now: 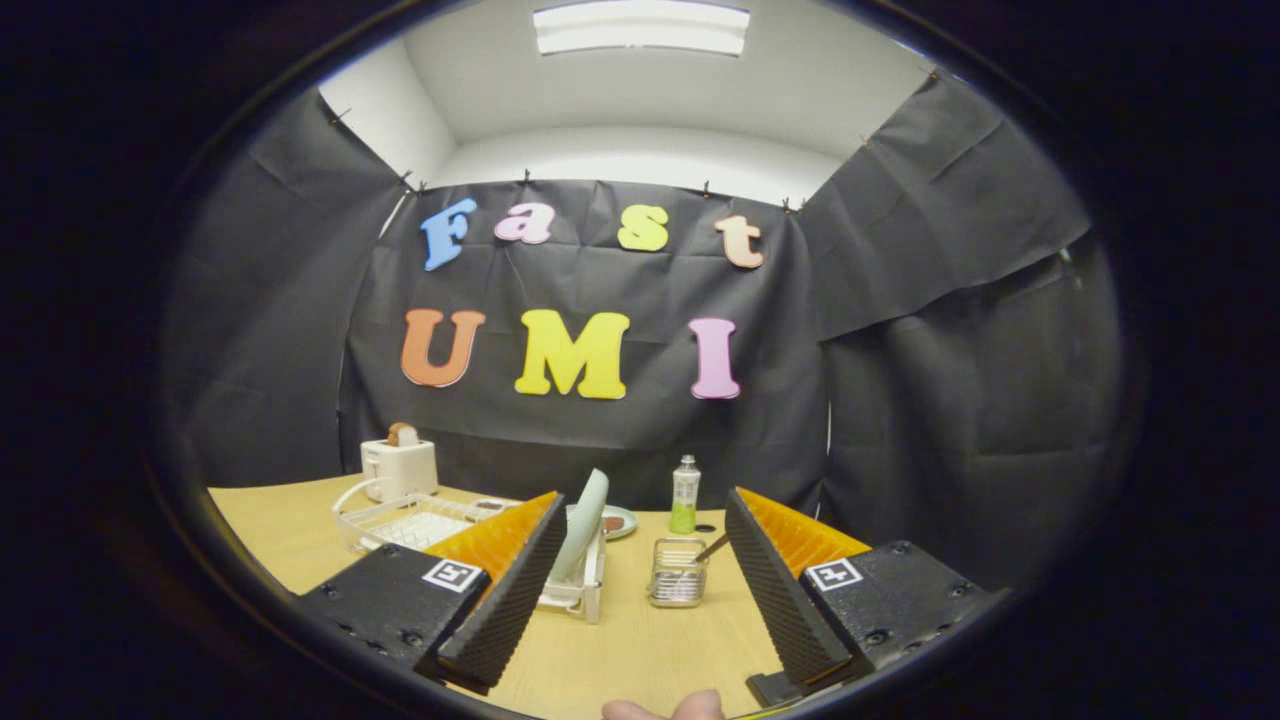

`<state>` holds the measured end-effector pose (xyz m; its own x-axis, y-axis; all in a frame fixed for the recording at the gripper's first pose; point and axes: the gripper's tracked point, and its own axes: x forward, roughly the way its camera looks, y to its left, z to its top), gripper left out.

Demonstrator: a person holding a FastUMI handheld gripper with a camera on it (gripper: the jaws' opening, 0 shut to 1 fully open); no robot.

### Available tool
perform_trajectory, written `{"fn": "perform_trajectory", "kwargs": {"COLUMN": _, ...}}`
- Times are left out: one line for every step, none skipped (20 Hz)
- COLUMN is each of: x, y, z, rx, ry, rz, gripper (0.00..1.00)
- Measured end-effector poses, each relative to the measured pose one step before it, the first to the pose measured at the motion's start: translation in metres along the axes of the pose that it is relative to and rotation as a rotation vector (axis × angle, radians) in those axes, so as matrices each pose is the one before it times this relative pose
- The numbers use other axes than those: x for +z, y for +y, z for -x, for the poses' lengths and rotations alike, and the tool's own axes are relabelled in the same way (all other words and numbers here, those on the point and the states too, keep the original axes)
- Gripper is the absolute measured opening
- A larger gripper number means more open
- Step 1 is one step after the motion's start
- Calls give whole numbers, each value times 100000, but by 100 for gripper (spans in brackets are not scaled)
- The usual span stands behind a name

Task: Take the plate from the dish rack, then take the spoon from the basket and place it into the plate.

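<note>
A pale green plate stands on edge in a small white dish rack, just beyond the left finger, which covers part of both. A small wire basket sits on the wooden table ahead, between the two fingers, with the spoon leaning out of it, handle up to the right. My gripper is open, its fingers wide apart above the table with nothing between them, still short of the rack and basket.
A white toaster with bread in it stands at the back left, with a white wire tray in front of it. A green bottle and a small plate with food sit behind the rack. A fingertip shows below the fingers.
</note>
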<state>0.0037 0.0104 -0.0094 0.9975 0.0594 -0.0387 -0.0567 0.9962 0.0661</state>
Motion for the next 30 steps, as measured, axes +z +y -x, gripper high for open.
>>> {"fn": "perform_trajectory", "kwargs": {"x": -27, "y": -196, "z": -70, "rx": -139, "ry": -292, "rz": 262, "gripper": 100}}
{"fn": "perform_trajectory", "kwargs": {"x": 55, "y": -33, "z": -56, "rx": 256, "ry": -527, "rz": -180, "gripper": 100}}
{"fn": "perform_trajectory", "kwargs": {"x": -123, "y": 141, "z": -218, "rx": 414, "ry": 194, "rz": -1213, "gripper": 100}}
{"fn": "perform_trajectory", "kwargs": {"x": -124, "y": 46, "z": -251, "rx": 405, "ry": 696, "rz": -1578, "gripper": 100}}
{"fn": "perform_trajectory", "kwargs": {"x": -216, "y": -28, "z": -229, "rx": 351, "ry": 1124, "rz": -843, "gripper": 100}}
{"fn": "perform_trajectory", "kwargs": {"x": 53, "y": -44, "z": -322, "rx": 514, "ry": 681, "rz": -610, "gripper": 100}}
{"fn": "perform_trajectory", "kwargs": {"x": 363, "y": -29, "z": -327, "rx": 423, "ry": 483, "rz": -252, "gripper": 100}}
{"fn": "perform_trajectory", "kwargs": {"x": 499, "y": -120, "z": -311, "rx": 548, "ry": 323, "rz": -127, "gripper": 100}}
{"fn": "perform_trajectory", "kwargs": {"x": 440, "y": -34, "z": -526, "rx": 1019, "ry": 535, "rz": -200, "gripper": 100}}
{"fn": "perform_trajectory", "kwargs": {"x": 528, "y": -73, "z": -542, "rx": 971, "ry": 1333, "rz": 10, "gripper": 100}}
{"fn": "perform_trajectory", "kwargs": {"x": 290, "y": -136, "z": -613, "rx": 1117, "ry": 2161, "rz": 370, "gripper": 100}}
{"fn": "perform_trajectory", "kwargs": {"x": 531, "y": -41, "z": -649, "rx": 1371, "ry": 2110, "rz": 180, "gripper": 100}}
{"fn": "perform_trajectory", "kwargs": {"x": 513, "y": -144, "z": -658, "rx": 994, "ry": 2200, "rz": 245, "gripper": 100}}
{"fn": "perform_trajectory", "kwargs": {"x": 594, "y": -89, "z": -715, "rx": 1556, "ry": 2412, "rz": 122, "gripper": 100}}
{"fn": "perform_trajectory", "kwargs": {"x": 799, "y": 35, "z": -694, "rx": 1473, "ry": 2254, "rz": -923, "gripper": 100}}
{"fn": "perform_trajectory", "kwargs": {"x": 867, "y": -86, "z": -701, "rx": 1566, "ry": 2401, "rz": -984, "gripper": 100}}
{"fn": "perform_trajectory", "kwargs": {"x": 852, "y": -96, "z": -854, "rx": 1017, "ry": 2323, "rz": -578, "gripper": 100}}
{"fn": "perform_trajectory", "kwargs": {"x": 822, "y": -254, "z": -940, "rx": 356, "ry": 2681, "rz": 237, "gripper": 100}}
{"fn": "perform_trajectory", "kwargs": {"x": 757, "y": -153, "z": -964, "rx": 377, "ry": 3002, "rz": 774, "gripper": 100}}
{"fn": "perform_trajectory", "kwargs": {"x": 645, "y": -29, "z": -830, "rx": 830, "ry": 3559, "rz": 297, "gripper": 100}}
{"fn": "perform_trajectory", "kwargs": {"x": 377, "y": 118, "z": -832, "rx": 1348, "ry": 4074, "rz": -220, "gripper": 100}}
{"fn": "perform_trajectory", "kwargs": {"x": 328, "y": 357, "z": -732, "rx": 1733, "ry": 4542, "rz": -195, "gripper": 100}}
{"fn": "perform_trajectory", "kwargs": {"x": 430, "y": 380, "z": -792, "rx": 1364, "ry": 3701, "rz": -284, "gripper": 100}}
{"fn": "perform_trajectory", "kwargs": {"x": 271, "y": 393, "z": -746, "rx": 1089, "ry": 4380, "rz": 831, "gripper": 100}}
{"fn": "perform_trajectory", "kwargs": {"x": 246, "y": 353, "z": -891, "rx": 699, "ry": 3729, "rz": 647, "gripper": 100}}
{"fn": "perform_trajectory", "kwargs": {"x": 370, "y": 183, "z": -911, "rx": -131, "ry": 3490, "rz": 687, "gripper": 100}}
{"fn": "perform_trajectory", "kwargs": {"x": 329, "y": 323, "z": -901, "rx": 62, "ry": 4063, "rz": 856, "gripper": 100}}
{"fn": "perform_trajectory", "kwargs": {"x": 282, "y": 264, "z": -1086, "rx": -142, "ry": 3551, "rz": 413, "gripper": 100}}
{"fn": "perform_trajectory", "kwargs": {"x": 61, "y": 93, "z": -993, "rx": -507, "ry": 4896, "rz": 1201, "gripper": 100}}
{"fn": "perform_trajectory", "kwargs": {"x": 142, "y": 144, "z": -1150, "rx": 39, "ry": 4073, "rz": 955, "gripper": 100}}
